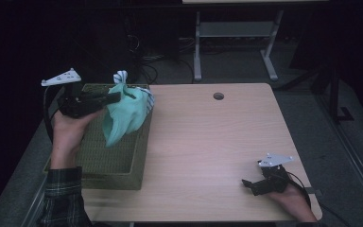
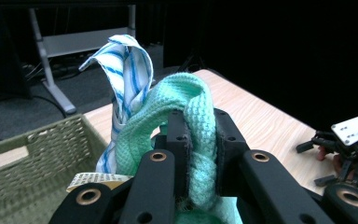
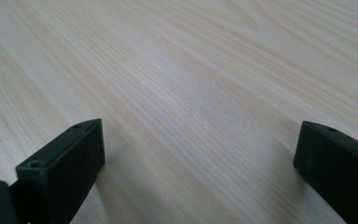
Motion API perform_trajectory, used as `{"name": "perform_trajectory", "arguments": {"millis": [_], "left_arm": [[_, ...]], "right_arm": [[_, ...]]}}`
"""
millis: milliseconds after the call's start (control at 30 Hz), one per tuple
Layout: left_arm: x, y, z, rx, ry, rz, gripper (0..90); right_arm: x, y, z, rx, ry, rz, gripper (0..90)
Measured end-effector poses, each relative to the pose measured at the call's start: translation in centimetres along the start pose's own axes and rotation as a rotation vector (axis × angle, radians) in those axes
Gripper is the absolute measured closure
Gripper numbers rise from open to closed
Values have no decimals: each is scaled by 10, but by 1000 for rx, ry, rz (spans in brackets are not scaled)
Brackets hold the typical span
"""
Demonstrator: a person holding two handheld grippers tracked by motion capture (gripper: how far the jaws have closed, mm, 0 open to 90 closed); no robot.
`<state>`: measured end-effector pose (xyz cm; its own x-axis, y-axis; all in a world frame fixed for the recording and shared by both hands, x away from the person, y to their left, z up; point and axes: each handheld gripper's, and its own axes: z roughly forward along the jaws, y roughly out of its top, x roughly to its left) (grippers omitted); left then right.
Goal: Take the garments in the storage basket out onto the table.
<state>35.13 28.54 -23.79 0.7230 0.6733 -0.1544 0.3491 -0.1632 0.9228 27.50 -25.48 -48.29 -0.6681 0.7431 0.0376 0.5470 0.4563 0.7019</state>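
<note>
Item: mint-green waffle-weave cloth (image 1: 123, 117), bunched, with a white cloth striped in blue (image 1: 121, 76) gathered against it. Location: raised above the far end of the olive-green woven rectangular basket (image 1: 111, 163), which sits at the left edge of the pale wood-grain table (image 1: 208, 142). The green cloth hangs down from the left gripper (image 1: 116, 97), its lower folds dangling over the basket's interior; the striped cloth pokes up just behind the grip.

Left gripper: held in the person's left hand (image 1: 68, 127), jaws pressed together on a fold of the green cloth. The left gripper view shows the fold (image 2: 193, 121) looped up and over between the two black jaws, the striped cloth (image 2: 126, 70) standing just beside it, and a printed paper label (image 2: 93, 179) at the lower left; the high view is too coarse to show these.

Right gripper (image 1: 251, 185): resting low on the table's near right corner, well apart from the cloths, jaws spread wide and holding nothing. The right gripper view shows bare tabletop (image 3: 191, 93) between them. The left gripper view catches this gripper (image 2: 324, 161) far off at the right.
</note>
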Motion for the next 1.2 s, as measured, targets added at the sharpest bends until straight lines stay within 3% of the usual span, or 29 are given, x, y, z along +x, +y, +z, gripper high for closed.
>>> {"name": "perform_trajectory", "arguments": {"millis": [533, 900, 1200], "left_arm": [[-27, 19, 23, -31, -73, 37, 792], [-53, 19, 55, 2, -126, 74, 791], [-67, 11, 79, 28, -169, 77, 792]], "right_arm": [[0, 0, 0, 0, 0, 0, 14], [0, 0, 0, 0, 0, 0, 14], [0, 0, 0, 1, 0, 2, 14]]}}
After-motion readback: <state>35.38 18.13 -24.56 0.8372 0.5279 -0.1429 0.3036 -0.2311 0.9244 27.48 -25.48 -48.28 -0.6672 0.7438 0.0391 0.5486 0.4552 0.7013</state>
